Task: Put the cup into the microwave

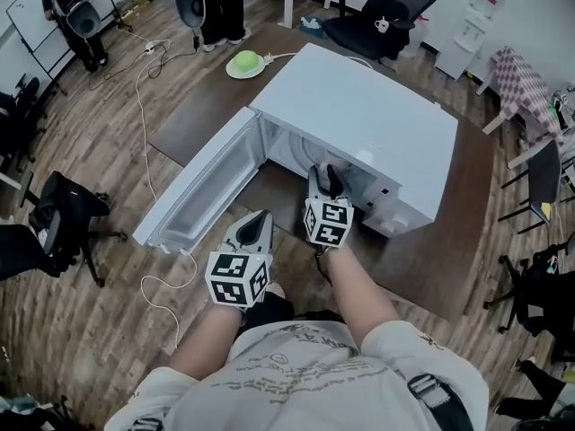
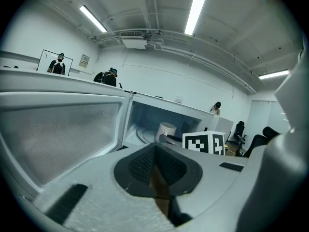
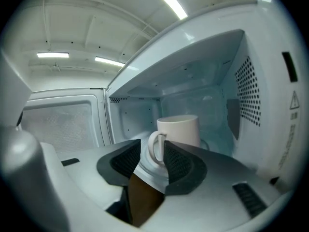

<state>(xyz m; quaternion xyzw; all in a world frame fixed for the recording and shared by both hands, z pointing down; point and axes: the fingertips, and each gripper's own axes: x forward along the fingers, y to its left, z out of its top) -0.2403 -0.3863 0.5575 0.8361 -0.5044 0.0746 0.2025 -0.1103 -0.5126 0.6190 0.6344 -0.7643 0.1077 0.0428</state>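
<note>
The cup [image 3: 179, 128] is a smooth, off-white glazed cylinder. It stands upright inside the microwave [image 1: 377, 124], on the round pale turntable [image 3: 145, 174]. Its loop handle [image 3: 155, 146] faces outward and sits between the ribbed black pads of the right claw [image 3: 152, 156]. The jaws stand apart and do not press on the handle. The microwave is a glossy white box. Its inner right wall has a perforated vent [image 3: 247, 93] close beside the cup.

The door [image 1: 202, 191] hangs wide open to the left, and its window has a fine mesh texture. The left claw [image 2: 155, 161] sits low in front of that door with its jaws together and nothing in them.

The microwave rests on a dark brown worktop [image 1: 207, 106]. Behind it are a green dome [image 1: 244, 63] and a white cable [image 1: 148, 88] that trails onto the wood-plank floor [image 1: 108, 151]. A black office chair [image 1: 382, 12] stands beyond the worktop.
</note>
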